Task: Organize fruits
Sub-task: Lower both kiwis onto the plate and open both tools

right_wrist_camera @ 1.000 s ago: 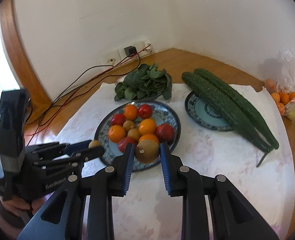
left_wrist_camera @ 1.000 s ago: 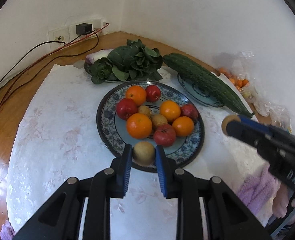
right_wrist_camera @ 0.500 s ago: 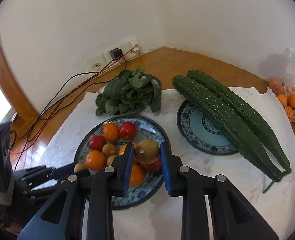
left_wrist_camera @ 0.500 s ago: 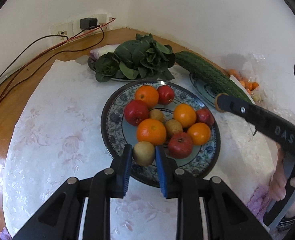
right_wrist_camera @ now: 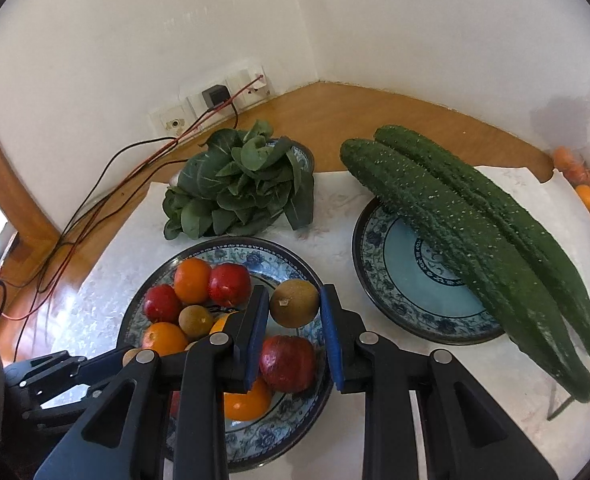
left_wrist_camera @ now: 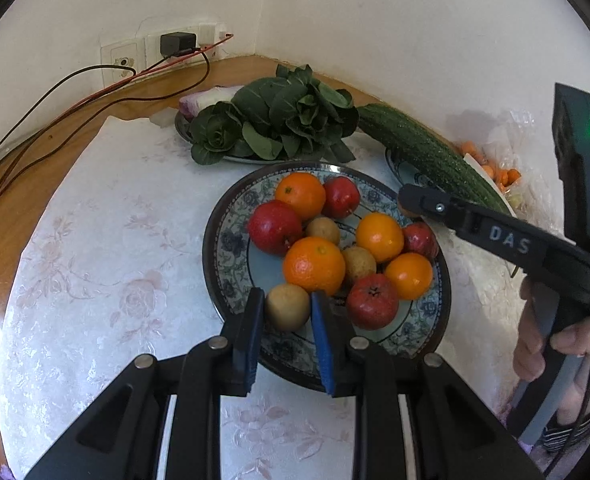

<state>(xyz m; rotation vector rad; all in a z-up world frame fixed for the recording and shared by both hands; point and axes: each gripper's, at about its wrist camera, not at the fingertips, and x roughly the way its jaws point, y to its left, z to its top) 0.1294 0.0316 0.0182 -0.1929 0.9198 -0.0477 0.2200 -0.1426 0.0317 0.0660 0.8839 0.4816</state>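
Fig. L gripper [left_wrist_camera: 283, 306] clamped on a small round brown fruit [left_wrist_camera: 287, 306] at the lower-centre rim of the blue-patterned round ceramic plate [left_wrist_camera: 231, 258]. R gripper [right_wrist_camera: 291, 305] clamped on a second brown round fruit [right_wrist_camera: 294, 303], held above the plate's right edge, centre of frame. Risk: either fruit may slip since the pads grip a smooth curve; release onto the crowded pile could send oranges or red fruits rolling off. Vs. a second earlier: R gripper has swung right toward the two long dark-green cucumbers [right_wrist_camera: 471, 236]; L barely shifted.

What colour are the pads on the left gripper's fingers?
Blue, on black fingers; clearest in the left wrist view, pressed on a brown fruit.
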